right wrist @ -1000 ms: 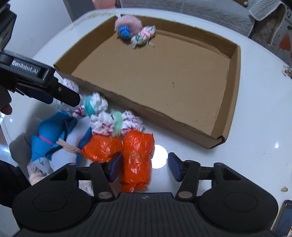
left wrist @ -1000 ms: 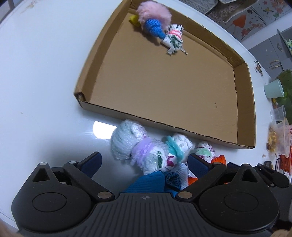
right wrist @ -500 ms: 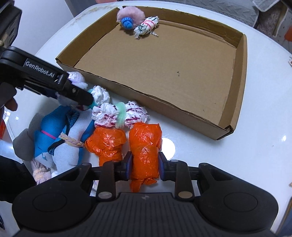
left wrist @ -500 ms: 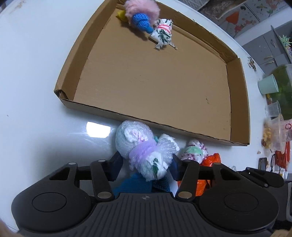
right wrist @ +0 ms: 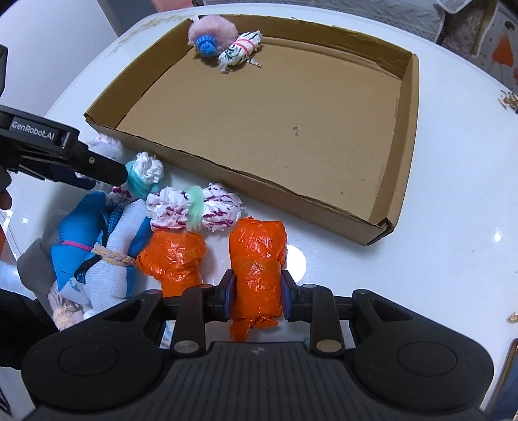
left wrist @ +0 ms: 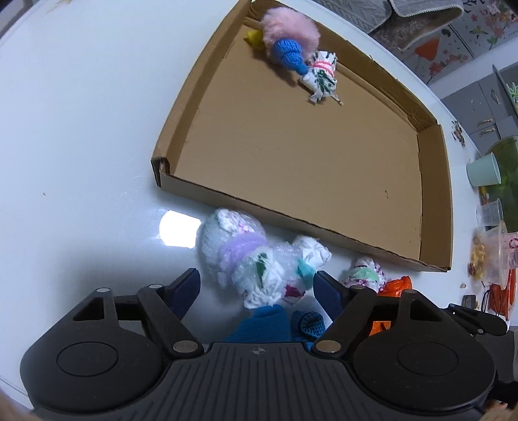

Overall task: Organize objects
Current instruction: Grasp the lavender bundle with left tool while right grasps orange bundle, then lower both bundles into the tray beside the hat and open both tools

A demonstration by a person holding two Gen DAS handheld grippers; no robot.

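My left gripper point(left wrist: 255, 283) points down over a bubble-wrap bundle with a purple band point(left wrist: 239, 249). Its jaws are opening; the bundle lies between them and the pads stand off it. My right gripper point(right wrist: 257, 296) is shut on an orange plastic bundle point(right wrist: 257, 259), pads pressed into both sides. Beside it lie a second orange bundle point(right wrist: 176, 259), a white bundle with a green band point(right wrist: 194, 207) and blue and white socks point(right wrist: 97, 239). The cardboard tray point(right wrist: 259, 186) behind holds a pink fluffy item point(right wrist: 212, 27) and a floral bundle point(right wrist: 239, 51) in its far corner.
The white table point(left wrist: 81, 129) carries the tray point(left wrist: 259, 210) and the pile in front of it. A green cup point(left wrist: 484, 168), a clear cup point(left wrist: 489, 212) and a snack container point(left wrist: 492, 252) stand at the right edge. A white bundle with a teal band point(left wrist: 310, 256) touches the bubble-wrap one.
The left jaws closed in on the bubble-wrap bundle, then spread apart again. The right jaws closed onto the orange bundle and stay pressed on it.
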